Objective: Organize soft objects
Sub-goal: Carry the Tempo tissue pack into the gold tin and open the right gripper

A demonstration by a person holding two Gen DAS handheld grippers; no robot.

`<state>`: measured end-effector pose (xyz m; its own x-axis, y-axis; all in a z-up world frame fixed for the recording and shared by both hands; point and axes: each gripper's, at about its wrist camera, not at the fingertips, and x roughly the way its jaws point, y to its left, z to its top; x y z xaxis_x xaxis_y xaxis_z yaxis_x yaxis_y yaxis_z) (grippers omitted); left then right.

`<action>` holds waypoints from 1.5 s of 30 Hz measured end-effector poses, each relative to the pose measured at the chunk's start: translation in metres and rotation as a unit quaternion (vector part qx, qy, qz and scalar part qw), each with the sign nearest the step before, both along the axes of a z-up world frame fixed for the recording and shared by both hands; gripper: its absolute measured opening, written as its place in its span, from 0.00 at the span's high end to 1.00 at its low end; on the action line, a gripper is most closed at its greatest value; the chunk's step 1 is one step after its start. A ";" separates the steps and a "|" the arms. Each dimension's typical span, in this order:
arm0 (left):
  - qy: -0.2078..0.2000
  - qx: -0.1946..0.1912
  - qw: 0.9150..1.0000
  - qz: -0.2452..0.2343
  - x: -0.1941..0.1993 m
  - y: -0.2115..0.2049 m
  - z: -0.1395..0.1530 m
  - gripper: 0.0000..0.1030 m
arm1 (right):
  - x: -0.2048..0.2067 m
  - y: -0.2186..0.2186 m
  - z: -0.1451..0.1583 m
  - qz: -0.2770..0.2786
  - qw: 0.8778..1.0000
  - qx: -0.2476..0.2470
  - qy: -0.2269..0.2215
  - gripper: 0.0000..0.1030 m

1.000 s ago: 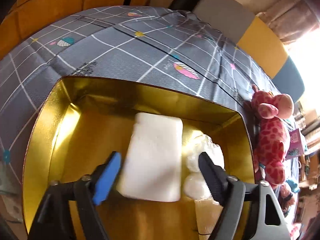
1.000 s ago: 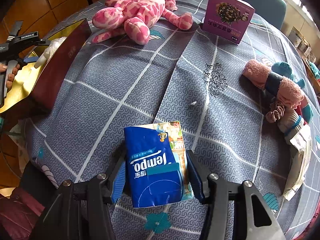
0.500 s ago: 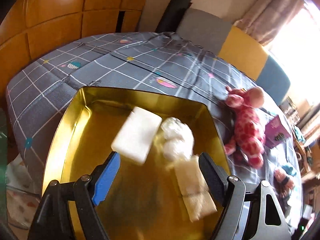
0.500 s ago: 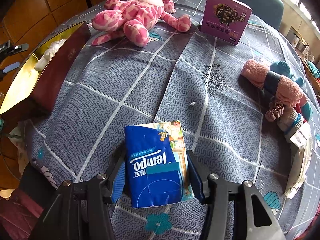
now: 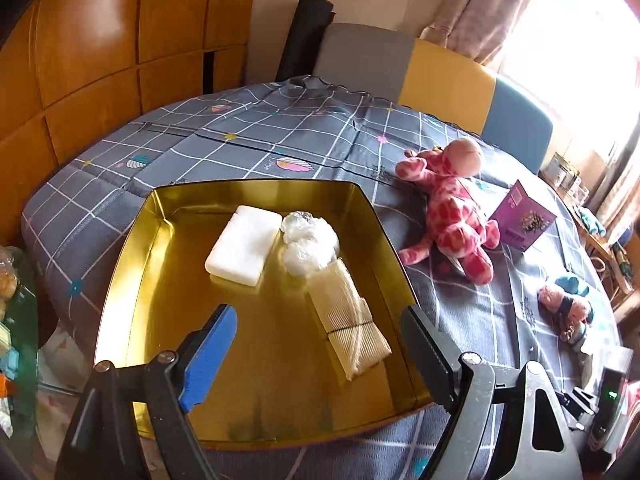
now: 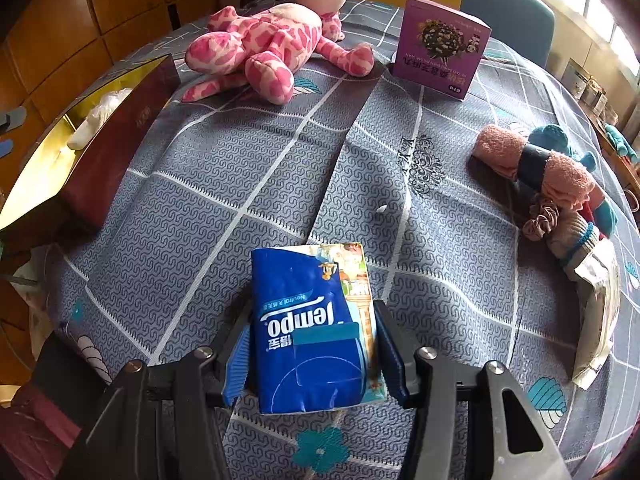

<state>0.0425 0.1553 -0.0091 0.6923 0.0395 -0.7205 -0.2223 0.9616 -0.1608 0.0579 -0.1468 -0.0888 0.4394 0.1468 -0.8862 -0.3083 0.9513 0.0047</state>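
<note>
My left gripper [image 5: 316, 336] is open and empty, held above the near part of a gold-lined box [image 5: 128, 280]. In the box lie a white sponge block [image 5: 244, 244], a white plastic wad [image 5: 310, 240] and a beige folded cloth [image 5: 346, 320]. My right gripper [image 6: 314, 332] is shut on a blue Tempo tissue pack [image 6: 316, 328] just above the tablecloth. A pink spotted plush giraffe [image 6: 264, 48] lies on the table beyond the box; it also shows in the left wrist view [image 5: 452, 208].
A purple carton [image 6: 440, 48] stands at the back. Rolled pink and teal towels and socks [image 6: 548, 176] lie at the right, with a flat packet [image 6: 600, 312] near the edge. The box's dark red wall [image 6: 116, 152] is at the left. Chairs [image 5: 444, 80] stand behind the table.
My left gripper has pulled back and up from the box, leaving the white sponge block inside. My right gripper has stayed put, holding the tissue pack.
</note>
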 end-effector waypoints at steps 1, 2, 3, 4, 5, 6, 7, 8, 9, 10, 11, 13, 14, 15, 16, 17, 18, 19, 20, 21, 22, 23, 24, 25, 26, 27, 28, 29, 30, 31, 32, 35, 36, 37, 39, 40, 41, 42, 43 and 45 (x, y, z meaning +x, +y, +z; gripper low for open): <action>0.001 0.002 1.000 -0.002 -0.001 -0.002 0.000 0.18 | -0.002 0.000 0.000 -0.001 1.000 0.000 -0.002 0.47; 0.000 0.004 1.000 -0.004 -0.002 -0.003 0.000 0.18 | -0.003 -0.001 0.000 -0.002 1.000 0.000 -0.003 0.47; -0.001 0.006 1.000 -0.005 -0.004 -0.004 0.000 0.18 | -0.003 -0.001 0.000 -0.002 1.000 -0.001 -0.004 0.48; -0.001 0.008 1.000 -0.007 -0.005 -0.006 0.001 0.18 | -0.004 -0.001 0.000 -0.002 1.000 -0.001 -0.005 0.48; -0.002 0.009 1.000 -0.009 -0.006 -0.007 0.001 0.18 | -0.004 -0.002 0.000 -0.003 1.000 -0.002 -0.005 0.48; -0.002 0.010 1.000 -0.009 -0.007 -0.007 0.001 0.18 | -0.005 -0.002 0.000 -0.005 1.000 -0.002 -0.005 0.48; -0.003 0.010 1.000 -0.010 -0.009 -0.008 0.002 0.18 | -0.005 -0.001 0.000 -0.006 1.000 -0.004 -0.003 0.48; -0.003 0.011 1.000 -0.010 -0.009 -0.008 0.002 0.18 | -0.004 -0.001 0.001 -0.007 1.000 -0.006 -0.002 0.48; -0.005 0.012 1.000 -0.010 -0.011 -0.007 0.002 0.18 | -0.003 0.000 0.002 -0.009 1.000 -0.011 -0.001 0.48; -0.006 0.014 1.000 -0.010 -0.012 -0.007 0.003 0.18 | -0.002 0.001 0.003 -0.010 1.000 -0.014 -0.001 0.48; -0.006 0.015 1.000 -0.010 -0.012 -0.006 0.003 0.18 | -0.001 0.002 0.004 -0.012 1.000 -0.014 -0.001 0.48; -0.003 0.013 1.000 -0.008 -0.013 -0.003 0.000 0.18 | -0.001 0.003 0.008 -0.013 1.000 -0.012 -0.003 0.48; -0.002 0.010 1.000 -0.006 -0.013 -0.001 -0.001 0.18 | -0.001 0.004 0.010 -0.014 1.000 -0.012 -0.005 0.48; -0.001 0.007 1.000 -0.005 -0.014 0.001 -0.002 0.18 | -0.001 0.005 0.013 -0.014 1.000 -0.011 -0.007 0.48; 0.000 0.008 1.000 -0.004 -0.015 0.003 -0.003 0.18 | -0.001 0.007 0.016 -0.013 1.000 -0.009 -0.008 0.48; 0.002 0.010 1.000 -0.002 -0.015 0.004 -0.005 0.18 | -0.001 0.009 0.019 -0.011 1.000 -0.006 -0.010 0.48; 0.003 0.010 1.000 -0.001 -0.015 0.006 -0.006 0.18 | -0.001 0.012 0.022 -0.007 1.000 -0.005 -0.012 0.48; 0.004 0.008 1.000 0.001 -0.016 0.008 -0.008 0.18 | 0.000 0.015 0.026 -0.003 1.000 -0.003 -0.014 0.48; 0.004 0.007 1.000 0.003 -0.016 0.010 -0.008 0.18 | 0.000 0.019 0.029 0.002 1.000 0.000 -0.017 0.48; 0.004 0.007 1.000 0.005 -0.017 0.011 -0.009 0.18 | 0.001 0.025 0.033 0.009 1.000 0.004 -0.019 0.48; 0.003 0.007 1.000 0.007 -0.017 0.013 -0.009 0.18 | 0.002 0.031 0.038 0.019 1.000 0.009 -0.021 0.48; 0.001 0.007 1.000 0.009 -0.017 0.015 -0.008 0.18 | 0.002 0.038 0.043 0.030 0.999 0.014 -0.024 0.48; -0.001 0.006 1.000 0.011 -0.018 0.017 -0.008 0.18 | 0.002 0.046 0.048 0.043 0.999 0.019 -0.026 0.48; -0.004 0.005 1.000 0.016 -0.018 0.020 -0.006 0.18 | 0.002 0.054 0.052 0.056 0.998 0.025 -0.027 0.48; -0.007 0.006 1.000 0.021 -0.019 0.024 -0.005 0.18 | 0.004 0.063 0.057 0.069 0.997 0.034 -0.029 0.48; -0.010 0.005 1.000 0.029 -0.019 0.030 -0.003 0.18 | 0.005 0.073 0.061 0.082 0.995 0.042 -0.029 0.48; -0.013 0.005 0.999 0.037 -0.020 0.035 -0.001 0.18 | 0.006 0.084 0.065 0.097 0.994 0.049 -0.028 0.48; -0.016 0.004 0.999 0.046 -0.020 0.041 0.001 0.18 | 0.007 0.097 0.069 0.113 0.992 0.055 -0.029 0.48; -0.018 0.003 0.998 0.054 -0.020 0.048 0.003 0.18 | 0.008 0.111 0.072 0.127 0.990 0.060 -0.029 0.48; -0.022 0.001 0.998 0.065 -0.021 0.056 0.005 0.18 | 0.011 0.124 0.074 0.142 0.987 0.066 -0.028 0.48; -0.024 0.001 0.997 0.074 -0.022 0.062 0.006 0.18 | 0.011 0.138 0.075 0.158 0.985 0.070 -0.026 0.48; -0.031 -0.001 0.994 0.103 -0.024 0.084 0.010 0.18 | 0.016 0.181 0.074 0.199 0.977 0.071 -0.025 0.48; -0.033 0.000 0.993 0.111 -0.025 0.090 0.010 0.18 | 0.019 0.194 0.071 0.207 0.976 0.071 -0.021 0.48; -0.033 -0.001 0.993 0.117 -0.026 0.095 0.010 0.18 | 0.021 0.206 0.067 0.215 0.974 0.072 -0.014 0.48; -0.035 -0.006 0.991 0.125 -0.027 0.103 0.010 0.18 | 0.026 0.228 0.058 0.226 0.971 0.077 0.001 0.48; -0.034 -0.008 0.991 0.128 -0.027 0.106 0.009 0.18 | 0.029 0.236 0.052 0.230 0.970 0.076 0.007 0.48; -0.033 -0.008 0.991 0.130 -0.026 0.108 0.009 0.18 | 0.031 0.244 0.046 0.231 0.970 0.075 0.013 0.48; -0.032 -0.009 0.991 0.133 -0.026 0.110 0.008 0.18 | 0.031 0.251 0.041 0.230 0.970 0.074 0.019 0.48; -0.030 -0.011 0.991 0.133 -0.027 0.111 0.006 0.18 | 0.034 0.256 0.035 0.230 0.970 0.075 0.024 0.47; -0.025 -0.012 0.991 0.133 -0.025 0.111 0.003 0.18 | 0.038 0.260 0.026 0.226 0.971 0.075 0.029 0.47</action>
